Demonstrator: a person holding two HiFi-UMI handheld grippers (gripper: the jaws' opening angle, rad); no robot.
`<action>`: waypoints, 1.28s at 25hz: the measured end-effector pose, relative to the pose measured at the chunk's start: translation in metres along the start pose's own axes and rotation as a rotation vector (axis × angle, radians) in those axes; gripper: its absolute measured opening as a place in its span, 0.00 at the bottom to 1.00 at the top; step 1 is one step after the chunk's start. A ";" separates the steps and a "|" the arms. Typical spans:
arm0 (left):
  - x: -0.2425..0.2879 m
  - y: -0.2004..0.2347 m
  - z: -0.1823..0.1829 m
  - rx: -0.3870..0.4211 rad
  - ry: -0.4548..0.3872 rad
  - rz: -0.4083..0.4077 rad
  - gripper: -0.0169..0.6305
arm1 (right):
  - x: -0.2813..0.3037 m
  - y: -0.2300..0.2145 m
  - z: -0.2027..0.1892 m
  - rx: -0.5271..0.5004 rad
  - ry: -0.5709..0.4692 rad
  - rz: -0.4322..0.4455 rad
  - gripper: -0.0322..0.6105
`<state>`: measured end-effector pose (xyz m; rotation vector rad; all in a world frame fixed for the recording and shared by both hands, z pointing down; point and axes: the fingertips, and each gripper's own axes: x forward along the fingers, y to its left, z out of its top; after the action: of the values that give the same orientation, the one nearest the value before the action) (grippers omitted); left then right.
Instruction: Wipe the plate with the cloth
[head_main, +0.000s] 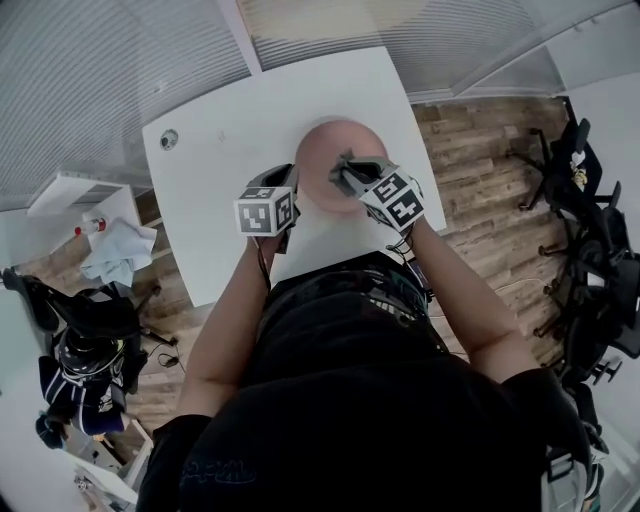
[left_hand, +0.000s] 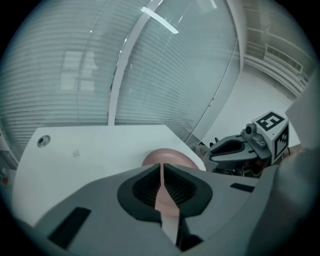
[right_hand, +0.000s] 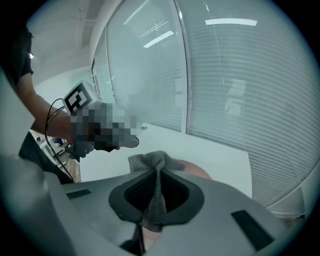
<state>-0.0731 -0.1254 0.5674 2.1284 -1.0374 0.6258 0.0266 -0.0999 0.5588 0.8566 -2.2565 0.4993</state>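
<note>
I read the left tongs (left_hand: 161, 175) clamped on the pink plate (head_main: 328, 150) rim and the right tongs (right_hand: 156, 176) gripping the grey mesh cloth (right_hand: 149, 161), both over the white worktop (head_main: 225, 140). Wood-plank floor (head_main: 485, 170) and blinded glass walls (head_main: 100, 70) surround it.

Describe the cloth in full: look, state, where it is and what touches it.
The cloth is grey, with a coarse knitted or mesh look, soft and crumpled. The right claw is shut on it. A narrow strip runs down between the pads, and a bunched end fans out past the tips. Just beyond that end is the pink plate. Whether the cloth touches the plate cannot be told.
</note>
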 end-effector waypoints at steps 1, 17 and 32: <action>-0.009 -0.007 0.006 0.012 -0.023 -0.016 0.07 | -0.007 0.003 0.007 0.004 -0.022 -0.008 0.11; -0.123 -0.092 0.042 0.161 -0.283 -0.196 0.05 | -0.104 0.056 0.047 0.032 -0.250 -0.109 0.11; -0.149 -0.189 0.027 0.104 -0.365 -0.131 0.05 | -0.186 0.064 0.025 -0.009 -0.336 0.027 0.11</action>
<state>-0.0002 0.0131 0.3818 2.4383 -1.0607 0.2349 0.0761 0.0137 0.4035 0.9649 -2.5751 0.3787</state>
